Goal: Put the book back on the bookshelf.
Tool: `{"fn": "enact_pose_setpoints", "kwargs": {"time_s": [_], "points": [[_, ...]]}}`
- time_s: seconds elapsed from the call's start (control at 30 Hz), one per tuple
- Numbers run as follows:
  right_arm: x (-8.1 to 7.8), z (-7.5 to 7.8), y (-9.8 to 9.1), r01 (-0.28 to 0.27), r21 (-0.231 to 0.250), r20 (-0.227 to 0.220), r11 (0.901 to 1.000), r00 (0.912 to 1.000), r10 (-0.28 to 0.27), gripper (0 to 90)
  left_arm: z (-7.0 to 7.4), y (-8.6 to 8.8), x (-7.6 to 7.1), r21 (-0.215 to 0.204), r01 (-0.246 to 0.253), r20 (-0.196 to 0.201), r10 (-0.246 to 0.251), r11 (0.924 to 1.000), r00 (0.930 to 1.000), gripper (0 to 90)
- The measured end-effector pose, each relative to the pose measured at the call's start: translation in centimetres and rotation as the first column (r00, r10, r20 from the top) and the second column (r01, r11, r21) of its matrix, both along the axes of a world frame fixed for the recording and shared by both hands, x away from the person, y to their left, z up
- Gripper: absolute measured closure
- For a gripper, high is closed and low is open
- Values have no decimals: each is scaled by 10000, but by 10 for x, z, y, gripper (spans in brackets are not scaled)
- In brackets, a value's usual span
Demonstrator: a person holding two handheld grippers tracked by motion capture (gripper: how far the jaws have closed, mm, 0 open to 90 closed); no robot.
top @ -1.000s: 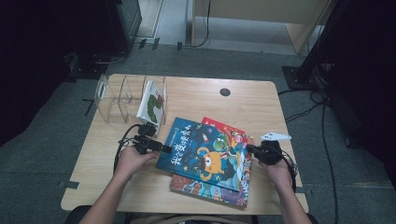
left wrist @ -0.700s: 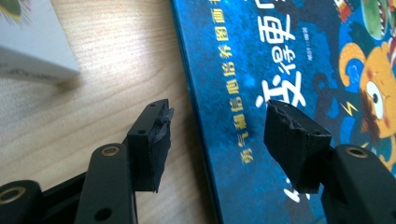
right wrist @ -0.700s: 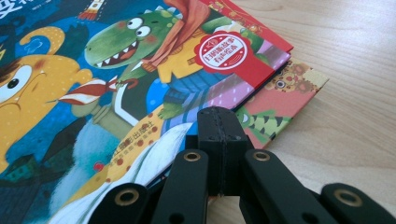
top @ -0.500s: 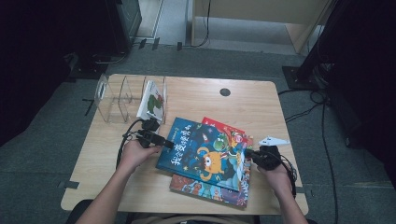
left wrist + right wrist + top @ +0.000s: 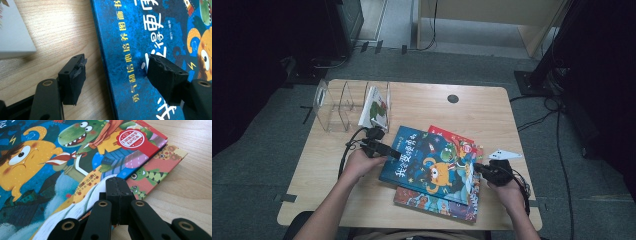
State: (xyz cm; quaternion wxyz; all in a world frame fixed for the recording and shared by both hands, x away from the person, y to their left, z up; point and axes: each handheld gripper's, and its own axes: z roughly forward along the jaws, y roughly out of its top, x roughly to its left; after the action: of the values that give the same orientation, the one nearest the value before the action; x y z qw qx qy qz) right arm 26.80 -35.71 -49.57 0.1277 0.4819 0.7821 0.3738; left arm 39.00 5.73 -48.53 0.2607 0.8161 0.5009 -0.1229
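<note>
A dim room with grey carpet floor (image 5: 257, 165) surrounds a pale wooden table with rounded corners (image 5: 482, 110) that fills the middle of the high view. At its upper left stands a clear acrylic divider rack (image 5: 334, 107) with a white-backed picture book (image 5: 374, 107) leaning in its right-hand slot. In the centre of the frame lies a stack of illustrated children's books, topped by a large dark blue hardcover picture book with a yellow monster (image 5: 432, 165). The left gripper (image 5: 393, 153) sits at that book's left edge; its jaws have just been opening and stand apart, one black pad (image 5: 75, 77) over bare wood, the other over the cover, with the spine edge between them, unpressed. At the lower right of the stack, the right gripper (image 5: 478, 169) is clenched tight at the blue book's right edge, its pads (image 5: 117, 192) meeting; whether they pinch the cover I cannot tell.
</note>
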Motion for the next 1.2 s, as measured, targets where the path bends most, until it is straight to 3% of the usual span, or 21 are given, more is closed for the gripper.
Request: {"fn": "enact_pose_setpoints", "kwargs": {"time_s": [0.17,0.27,0.63,0.9,1.03,1.2], "points": [[-1,0,1,22,15,-24,10000,10000,-22,900,0,-3,0,-89,-32,-131,31,10000,9999,312],[-2,0,1,31,35,-32,10000,10000,-31,900,-4,-7,1,-693,142,-723,-192,9975,9972,393],[-6,0,2,-53,48,-72,10000,10000,53,900,-3,-9,1,-630,-63,-751,15,9980,9972,387],[-5,-2,-2,-76,391,-110,9992,9999,80,900,0,-10,0,-564,-137,-710,97,9983,9974,392],[-4,-2,-3,-142,478,-145,9988,9998,149,900,9,-7,-2,-695,-238,-615,195,9973,9979,424],[-3,-3,-3,-99,618,-239,9980,9996,114,900,34,-4,-4,-885,-82,-425,44,9960,9991,452]]}}
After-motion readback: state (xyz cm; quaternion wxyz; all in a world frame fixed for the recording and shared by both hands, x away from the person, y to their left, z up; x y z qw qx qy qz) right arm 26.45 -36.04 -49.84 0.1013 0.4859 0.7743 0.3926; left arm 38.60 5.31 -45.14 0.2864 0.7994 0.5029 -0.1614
